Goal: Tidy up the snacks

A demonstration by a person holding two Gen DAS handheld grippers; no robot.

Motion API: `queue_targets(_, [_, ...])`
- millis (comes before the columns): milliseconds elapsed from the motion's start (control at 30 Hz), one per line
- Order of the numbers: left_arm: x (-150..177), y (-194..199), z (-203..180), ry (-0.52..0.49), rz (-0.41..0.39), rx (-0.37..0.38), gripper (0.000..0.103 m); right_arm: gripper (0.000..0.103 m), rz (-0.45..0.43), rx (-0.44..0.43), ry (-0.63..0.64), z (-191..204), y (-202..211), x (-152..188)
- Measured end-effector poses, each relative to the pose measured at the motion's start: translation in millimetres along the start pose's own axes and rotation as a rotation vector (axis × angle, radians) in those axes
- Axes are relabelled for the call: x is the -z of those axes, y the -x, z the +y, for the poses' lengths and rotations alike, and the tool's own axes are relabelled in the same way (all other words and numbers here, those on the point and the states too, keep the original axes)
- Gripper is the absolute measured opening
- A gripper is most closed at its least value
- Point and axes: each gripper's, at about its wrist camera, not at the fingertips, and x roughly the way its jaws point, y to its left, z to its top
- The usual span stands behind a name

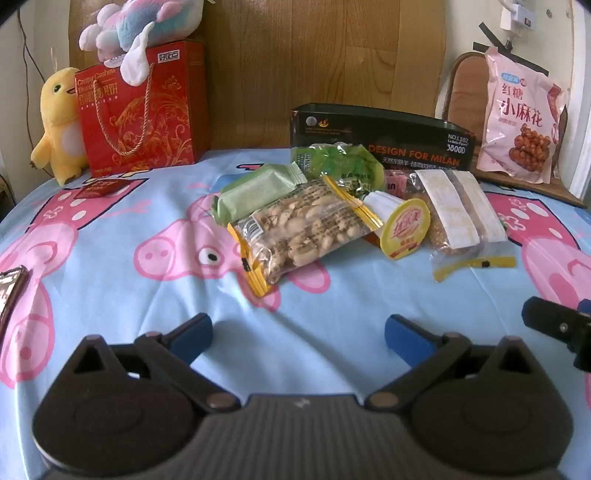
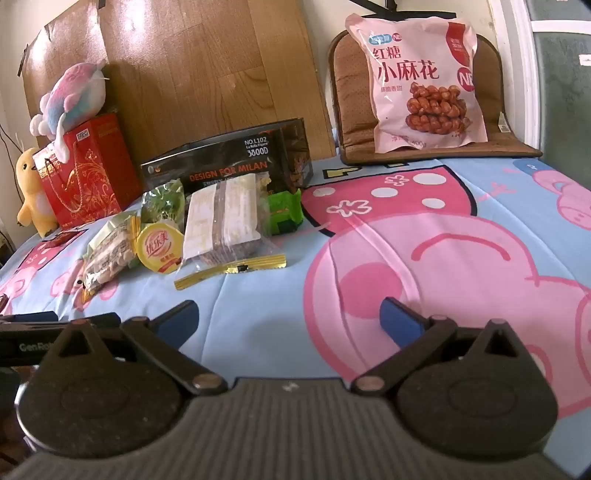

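A heap of snacks lies on the cartoon-pig bedsheet [image 1: 110,229]: a clear bag of peanuts [image 1: 299,229], a pale green wrapped pack [image 1: 258,188], a green candy bag [image 1: 332,162], a yellow-lidded cup [image 1: 404,229] and a zip bag of brown cakes [image 1: 461,221]. Behind them stands a black box [image 1: 388,136]. My left gripper [image 1: 297,338] hangs open in front of the peanuts, apart from them. My right gripper [image 2: 290,319] is open over bare sheet, right of the zip bag [image 2: 225,225] and cup [image 2: 160,247]. A large pink snack bag [image 2: 421,85] leans on a brown cushion.
A red gift bag [image 1: 140,110] with a pastel plush [image 1: 140,26] on top stands at the back left beside a yellow plush [image 1: 59,122]. A wooden headboard [image 1: 314,55] closes the back. A phone [image 1: 9,291] lies at the left edge. A brown cushion [image 2: 354,110] sits back right.
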Motion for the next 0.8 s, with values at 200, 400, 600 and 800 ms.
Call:
queue_targets(200, [-1,1,1,-0.009,0.0,-0.004,0.103,0.103,0.0,-0.002,-0.004,-1,0,0])
queue_targets(400, [1,2,-1,-0.038,0.011,0.016,0.103,0.103,-0.001,-0.003,-0.006,-1,1,1])
queue_targets(600, [-1,2,3,-0.061,0.01,0.041,0.103,0.103,-0.003,-0.005,-0.009,-2,1,1])
queue_targets(800, [-9,12,10,-0.048,-0.147,-0.008,0.103,0.103,-0.004,-0.004,-0.01,-2,2,2])
